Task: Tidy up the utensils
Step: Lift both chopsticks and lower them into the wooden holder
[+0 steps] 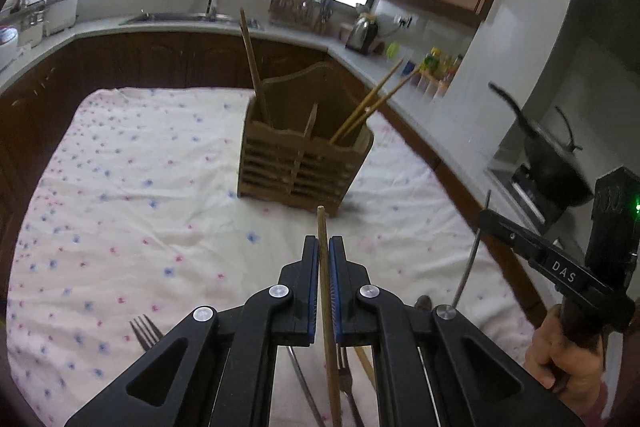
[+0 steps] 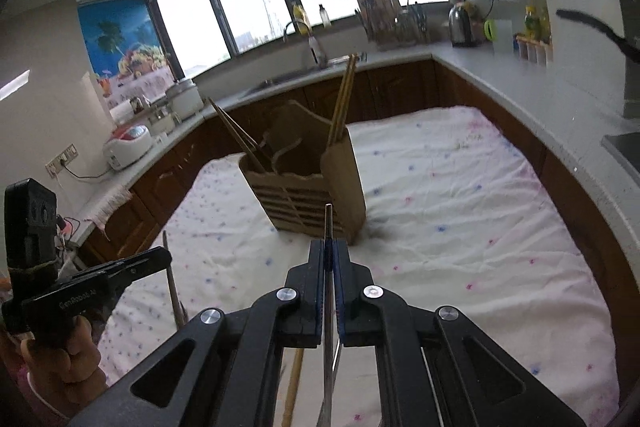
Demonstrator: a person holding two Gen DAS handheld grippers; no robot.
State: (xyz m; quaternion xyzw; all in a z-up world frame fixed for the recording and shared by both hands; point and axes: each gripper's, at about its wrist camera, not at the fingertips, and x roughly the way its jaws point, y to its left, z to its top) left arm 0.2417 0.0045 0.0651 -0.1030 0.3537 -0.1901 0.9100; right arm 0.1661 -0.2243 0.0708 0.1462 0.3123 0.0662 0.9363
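Black linkage arms fill the bottom of both wrist views, and each gripper points forward and somewhat downward over the cloth-covered counter [image 1: 120,187]. Between its blue pads the left gripper [image 1: 324,243] is clamped narrow on a wooden stick [image 1: 326,291], which looks like a chopstick; its tip pokes out just past the fingertips and the rest runs back under the camera. Seen from the right wrist, this gripper sits at lower left, a hand [image 2: 68,351] wrapped around its handle, with the stick crossing its fingers roughly upright.

Likewise the right gripper [image 2: 328,251] is closed tight on a thin metal utensil handle [image 2: 328,227], whose end stands just beyond the fingertips. From the left wrist it shows at far right, held by a hand [image 1: 560,351], the metal rod [image 1: 472,251] hanging down from its fingers.

Below the left gripper a fork [image 1: 145,333] lies on the cloth, with more utensils partly hidden under the linkage.

Further out, well apart from both grippers and nearly straight ahead of them, stands the wooden utensil holder [image 1: 300,163], upright on the cloth. Its left compartment holds chopsticks [image 1: 252,67] leaning left, and its right compartment holds a pair [image 1: 372,103] leaning right.

Beyond runs the kitchen worktop with a sink [image 1: 180,17] and kettle [image 1: 362,33] beneath the windows.
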